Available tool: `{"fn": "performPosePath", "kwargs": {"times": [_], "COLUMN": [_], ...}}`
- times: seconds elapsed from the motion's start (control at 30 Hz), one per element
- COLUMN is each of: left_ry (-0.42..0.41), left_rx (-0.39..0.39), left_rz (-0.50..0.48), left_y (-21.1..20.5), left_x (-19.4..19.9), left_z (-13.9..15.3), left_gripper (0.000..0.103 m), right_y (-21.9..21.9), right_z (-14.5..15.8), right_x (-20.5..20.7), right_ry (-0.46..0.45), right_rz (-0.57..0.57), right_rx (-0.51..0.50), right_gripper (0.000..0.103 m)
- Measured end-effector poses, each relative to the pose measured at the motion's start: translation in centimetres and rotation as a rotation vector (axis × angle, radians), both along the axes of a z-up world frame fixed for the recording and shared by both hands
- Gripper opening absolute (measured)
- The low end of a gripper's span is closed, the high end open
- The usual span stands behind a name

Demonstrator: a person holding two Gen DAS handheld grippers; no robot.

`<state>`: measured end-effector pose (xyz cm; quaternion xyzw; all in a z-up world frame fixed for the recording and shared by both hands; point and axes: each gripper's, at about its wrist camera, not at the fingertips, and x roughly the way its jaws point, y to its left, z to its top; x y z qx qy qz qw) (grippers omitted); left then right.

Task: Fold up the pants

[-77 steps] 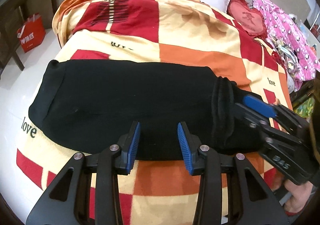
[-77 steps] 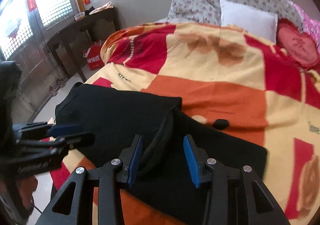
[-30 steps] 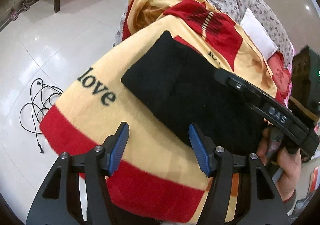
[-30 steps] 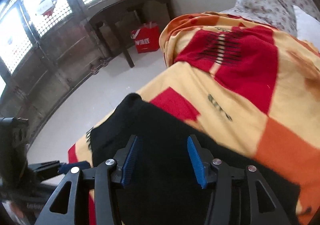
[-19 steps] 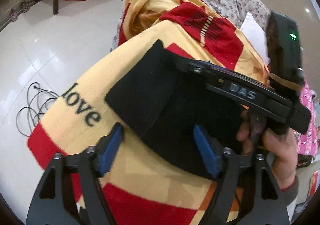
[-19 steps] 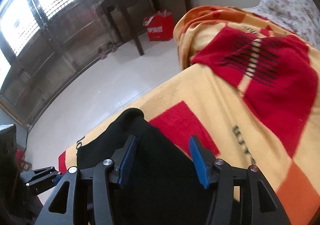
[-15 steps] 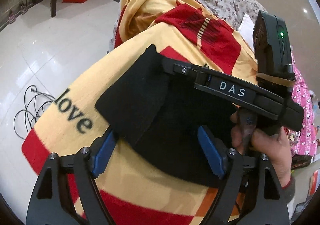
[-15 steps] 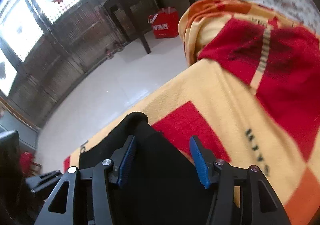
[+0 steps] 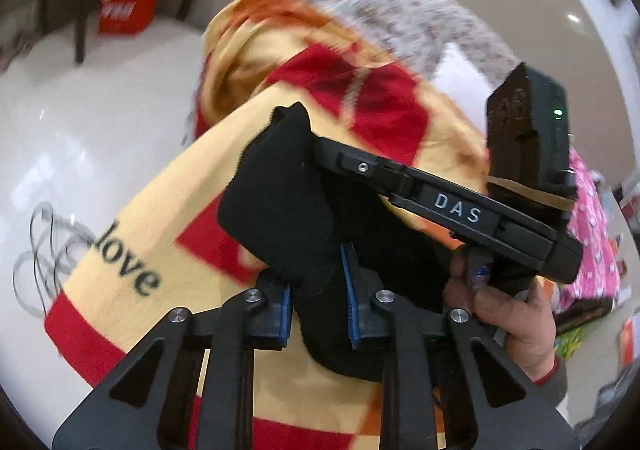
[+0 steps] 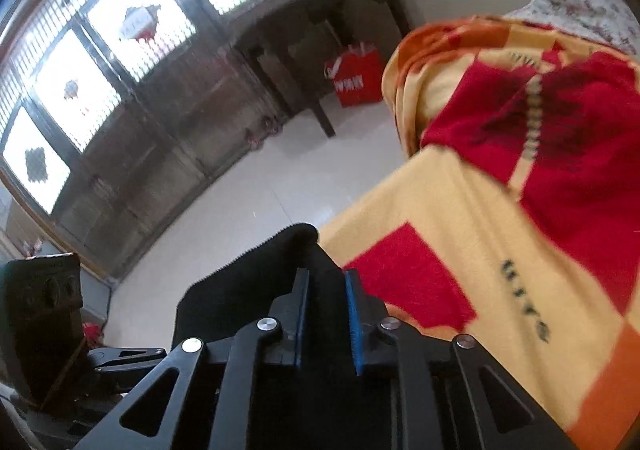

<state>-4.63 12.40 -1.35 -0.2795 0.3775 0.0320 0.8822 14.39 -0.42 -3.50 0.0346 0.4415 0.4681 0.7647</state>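
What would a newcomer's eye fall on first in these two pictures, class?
First, the black pants, their end lifted off the bed and pinched by both grippers: the left gripper at the near edge, the right gripper at the far corner. Beneath lies the loud red-and-yellow blanket printed "love".

Glossy white tiled floor [image 10: 248,210] reflecting daylight from tall barred windows [image 10: 100,62] hung with red paper cutouts. Dark wooden table [image 10: 320,22] against the pale wall, red shopping bag [image 10: 354,80] standing on the floor just beside its leg; tangle of black cable [image 9: 44,246] lying on the tiles near the bed's edge. Bed spread with a red, orange and yellow checked blanket [image 10: 500,210] printed "love", floral quilt [image 9: 404,22] and white pillow [image 9: 460,70] at the far end, pink patterned fabric [image 9: 592,226] at the right side.
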Motion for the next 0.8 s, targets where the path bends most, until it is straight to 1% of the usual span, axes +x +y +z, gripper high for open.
{"fn": "performPosePath", "kwargs": {"times": [0.1,0.13,0.17,0.2,0.23,0.27,0.3,0.33,0.37,0.4,0.43,0.47,0.5,0.53,0.57,0.6,0.63,0.67,0.73,0.77,0.8], "left_ry": [-0.076,-0.104,-0.116,-0.133,-0.138,-0.139,-0.136,-0.129,-0.116,-0.093,-0.077,-0.066,-0.045,-0.035,-0.032,-0.047,-0.049,-0.044,-0.052,-0.061,-0.075], "left_rx": [0.043,0.076,0.097,0.132,0.154,0.171,0.194,0.205,0.210,0.209,0.213,0.218,0.232,0.242,0.276,0.301,0.304,0.285,0.254,0.263,0.288], "left_rz": [-0.077,-0.122,-0.151,-0.203,-0.240,-0.267,-0.309,-0.338,-0.370,-0.413,-0.445,-0.468,-0.505,-0.518,-0.529,-0.539,-0.563,-0.594,-0.636,-0.640,-0.637], "left_y": [-2.9,-4.7,-5.9,-8.1,-9.7,-10.9,-12.8,-14.1,-15.5,-17.2,-18.3,-19.2,-20.6,-21.3,-22.2,-22.6,-23.0,-23.2,-22.7,-22.6,-22.4], "left_x": [-0.2,-0.2,-0.1,0.1,0.2,0.3,0.7,1.0,1.4,1.9,2.2,2.4,2.5,2.4,2.2,2.0,1.7,1.5,1.0,0.6,0.0], "left_z": [2.6,3.6,4.0,4.4,4.5,4.3,3.9,3.4,2.6,1.5,0.7,0.1,-0.7,-1.1,-1.4,-1.1,-0.7,-0.2,0.6,1.0,1.6], "left_gripper": [0.018,0.018,0.018,0.018,0.018,0.018,0.018,0.018,0.018,0.018,0.017,0.017,0.017,0.018,0.023,0.025,0.028,0.028,0.028,0.028,0.028], "right_y": [-4.0,-6.3,-8.1,-10.7,-12.5,-15.5,-18.0,-19.6,-21.9,-23.7,-25.6,-27.8,-29.3,-30.3,-31.8,-33.0,-33.7,-34.2,-33.9,-33.6,-33.2], "right_z": [3.6,5.1,6.0,6.9,7.4,7.7,7.7,7.7,6.9,6.0,5.0,3.6,2.6,2.1,1.5,1.2,1.0,1.1,1.7,2.0,2.0], "right_x": [-1.6,-2.3,-2.8,-3.5,-4.0,-4.9,-5.5,-6.0,-6.8,-7.5,-7.9,-8.7,-9.2,-9.6,-10.4,-10.9,-11.4,-11.8,-12.4,-12.6,-12.7], "right_ry": [-0.041,-0.062,-0.074,-0.082,-0.083,-0.079,-0.073,-0.067,-0.046,-0.013,0.024,0.082,0.119,0.139,0.163,0.177,0.191,0.196,0.173,0.161,0.160], "right_rz": [-0.062,-0.108,-0.144,-0.205,-0.243,-0.319,-0.384,-0.430,-0.503,-0.561,-0.608,-0.677,-0.726,-0.756,-0.792,-0.807,-0.810,-0.807,-0.794,-0.782,-0.771], "right_rx": [0.062,0.078,0.095,0.118,0.131,0.141,0.136,0.129,0.122,0.121,0.126,0.149,0.178,0.207,0.265,0.311,0.354,0.381,0.373,0.351,0.330], "right_gripper": [0.016,0.016,0.016,0.016,0.016,0.017,0.018,0.025,0.039,0.046,0.048,0.048,0.048,0.048,0.048,0.049,0.051,0.053,0.057,0.061,0.063]}}
